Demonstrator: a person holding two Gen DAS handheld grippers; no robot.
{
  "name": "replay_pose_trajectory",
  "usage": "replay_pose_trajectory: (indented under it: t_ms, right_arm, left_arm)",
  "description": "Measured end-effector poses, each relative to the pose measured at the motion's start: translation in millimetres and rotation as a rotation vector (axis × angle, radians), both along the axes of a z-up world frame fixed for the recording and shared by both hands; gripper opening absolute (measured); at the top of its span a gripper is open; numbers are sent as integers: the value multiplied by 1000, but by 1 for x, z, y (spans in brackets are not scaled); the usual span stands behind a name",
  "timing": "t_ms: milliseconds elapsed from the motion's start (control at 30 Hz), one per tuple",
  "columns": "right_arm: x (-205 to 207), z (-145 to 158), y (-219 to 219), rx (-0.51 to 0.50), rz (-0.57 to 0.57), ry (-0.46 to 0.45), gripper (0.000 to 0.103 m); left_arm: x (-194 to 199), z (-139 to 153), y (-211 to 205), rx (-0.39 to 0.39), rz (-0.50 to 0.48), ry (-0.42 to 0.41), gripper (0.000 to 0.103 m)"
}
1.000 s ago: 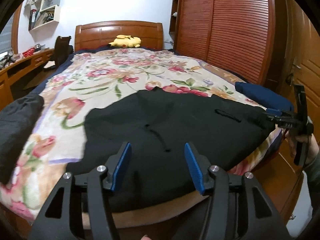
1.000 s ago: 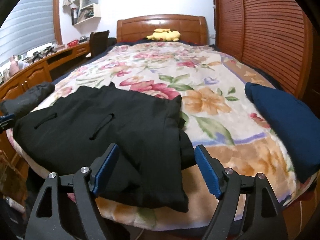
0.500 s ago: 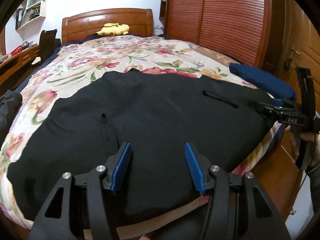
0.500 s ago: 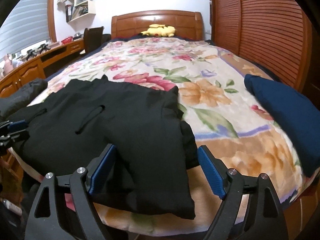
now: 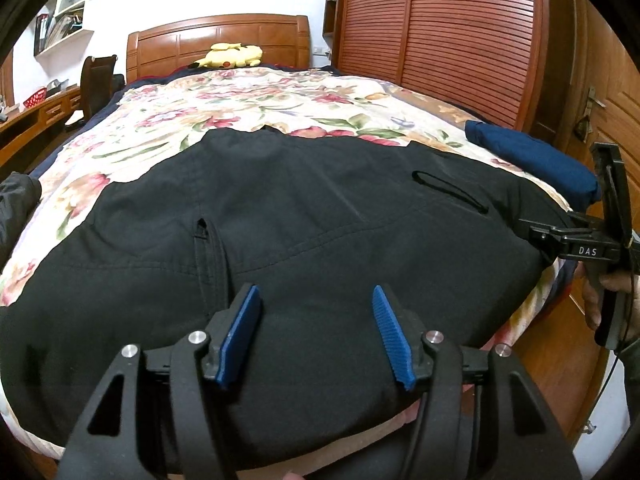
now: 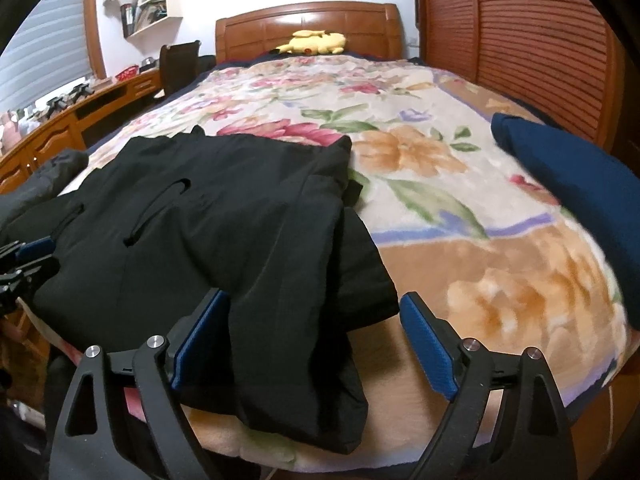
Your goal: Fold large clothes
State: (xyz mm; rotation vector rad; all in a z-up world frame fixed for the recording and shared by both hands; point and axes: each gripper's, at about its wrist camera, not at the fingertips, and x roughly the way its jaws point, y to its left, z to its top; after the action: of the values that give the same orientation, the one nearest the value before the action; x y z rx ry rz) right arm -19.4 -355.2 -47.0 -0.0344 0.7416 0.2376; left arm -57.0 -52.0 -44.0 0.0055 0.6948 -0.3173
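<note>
Both grippers are being brought lower over the black garment (nothing pinched): right gripper jaws widening, left gripper spread, navy bundle at two o'clock.

Left gripper and right gripper, jaws apart, angled downward.

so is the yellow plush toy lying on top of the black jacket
No, the yellow plush toy lies at the far end of the bed by the headboard, well apart from the black jacket at the near edge.
</note>
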Motion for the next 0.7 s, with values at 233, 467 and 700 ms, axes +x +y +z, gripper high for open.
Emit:
replay_pose_trajectory:
  t_ms: [233,467,700]
  right_arm:
    - [4,-5,0,30,18,40,89]
    - [7,-7,5,34,36,60,86]
    - [6,-4,11,89,104,100,41]
  left_arm:
    - [2,-1,1,-7,-7,3,59]
    - [3,-3,1,-10,-13,7,60]
    - [3,-4,2,-10,-16,7,60]
